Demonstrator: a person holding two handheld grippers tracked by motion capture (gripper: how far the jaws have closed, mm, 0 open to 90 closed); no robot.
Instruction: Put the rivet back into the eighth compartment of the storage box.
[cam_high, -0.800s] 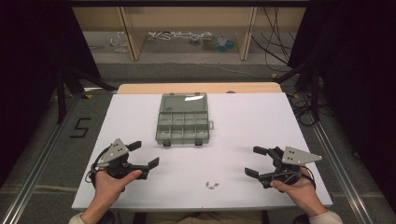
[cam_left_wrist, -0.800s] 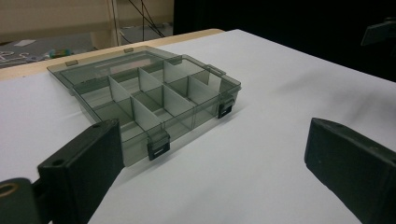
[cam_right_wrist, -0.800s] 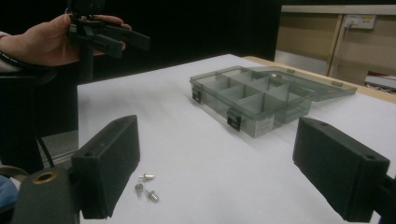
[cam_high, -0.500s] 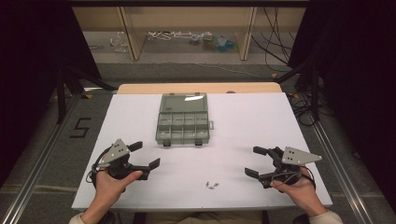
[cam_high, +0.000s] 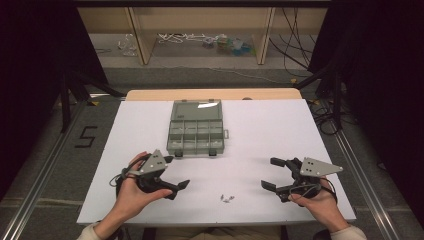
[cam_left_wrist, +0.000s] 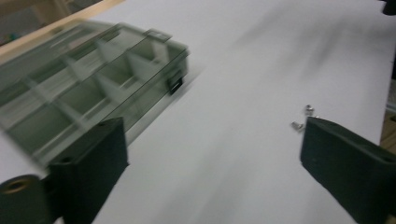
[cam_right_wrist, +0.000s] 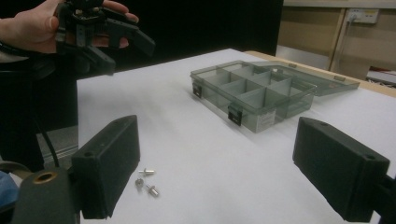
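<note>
Altogether, three small screws lie near the table's front edge, between the released left gripper and released right gripper; one compartment box sits beyond, unobstructed.

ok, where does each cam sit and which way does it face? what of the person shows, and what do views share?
High view: above the person's side, looking forward and down on the table; both hands show, with left tongs and right tongs, jaws apart.
Left gripper view: on the left tongs, facing the compartment box and screws; its own jaws show.
Right gripper view: on the right tongs, facing across the table; the left hand shows.
Shared: all three see box and screws.
</note>
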